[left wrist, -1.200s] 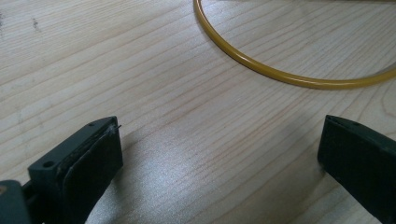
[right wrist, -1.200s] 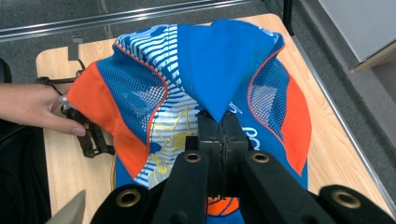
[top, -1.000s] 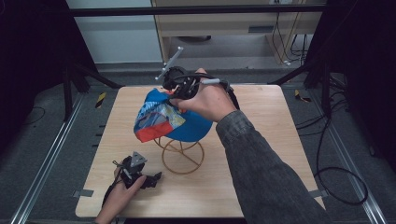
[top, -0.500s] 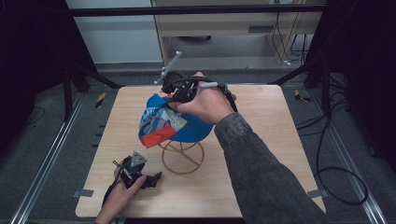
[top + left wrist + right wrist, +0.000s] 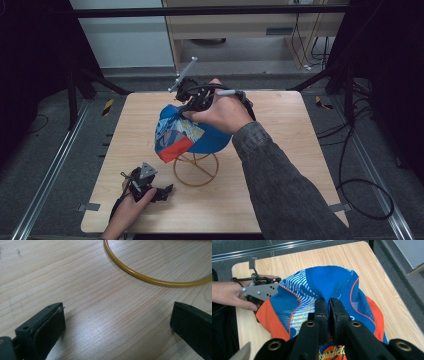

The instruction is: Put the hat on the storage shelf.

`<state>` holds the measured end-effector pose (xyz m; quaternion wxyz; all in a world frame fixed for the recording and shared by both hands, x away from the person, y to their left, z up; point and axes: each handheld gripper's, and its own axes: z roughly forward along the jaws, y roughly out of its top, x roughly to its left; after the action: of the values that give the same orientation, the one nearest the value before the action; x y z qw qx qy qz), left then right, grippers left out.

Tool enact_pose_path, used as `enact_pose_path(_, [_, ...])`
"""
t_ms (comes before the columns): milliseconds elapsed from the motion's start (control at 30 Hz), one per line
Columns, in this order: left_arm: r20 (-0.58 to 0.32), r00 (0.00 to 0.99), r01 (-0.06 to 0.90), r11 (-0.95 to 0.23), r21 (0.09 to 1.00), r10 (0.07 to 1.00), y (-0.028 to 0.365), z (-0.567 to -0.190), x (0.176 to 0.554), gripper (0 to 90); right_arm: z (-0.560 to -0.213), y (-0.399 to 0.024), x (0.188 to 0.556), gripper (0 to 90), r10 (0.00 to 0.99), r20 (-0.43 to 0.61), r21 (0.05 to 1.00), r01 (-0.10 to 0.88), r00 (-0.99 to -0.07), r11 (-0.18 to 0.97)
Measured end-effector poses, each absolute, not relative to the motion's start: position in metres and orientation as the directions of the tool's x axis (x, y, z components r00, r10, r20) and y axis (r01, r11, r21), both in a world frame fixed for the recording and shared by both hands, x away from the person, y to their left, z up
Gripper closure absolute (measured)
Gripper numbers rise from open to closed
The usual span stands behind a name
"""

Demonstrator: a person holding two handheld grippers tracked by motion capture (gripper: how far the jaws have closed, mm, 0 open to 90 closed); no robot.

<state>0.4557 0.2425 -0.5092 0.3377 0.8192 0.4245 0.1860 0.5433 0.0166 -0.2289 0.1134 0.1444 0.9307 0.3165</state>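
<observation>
Wooden table (image 5: 300, 130); grey tape tab (image 5: 86, 207) at near left corner, another tab (image 5: 339, 207) at near right; black cable (image 5: 361, 192) looped on floor beyond right edge.

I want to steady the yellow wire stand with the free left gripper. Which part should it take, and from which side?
Grip the base ring of the wire stand at its near edge, coming low from the person's side. The left gripper, open, already faces that thin rod lying flat on the table. The cap covers the top.

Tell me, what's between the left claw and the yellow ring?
Just bare wooden table, seen in the left gripper view: the open left claw points at the yellow ring.
</observation>
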Motion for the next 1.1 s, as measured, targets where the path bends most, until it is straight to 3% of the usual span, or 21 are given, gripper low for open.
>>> enact_pose_path(667, [0.021, 0.569, 0.571, -0.414, 0.71, 0.822, 0.2425, -0.5091, 0.4556, 0.0, -0.2261, 0.0123, 0.5397, 57.9, 0.363, -0.123, 0.64, 0.206, -0.924, 0.741])
enact_pose_path(1100, [0.021, 0.57, 0.571, -0.414, 0.709, 0.822, 0.2425, -0.5091, 0.4556, 0.0, -0.2265, 0.008, 0.5388, 50.9, 0.373, -0.116, 0.637, 0.219, -0.921, 0.739])
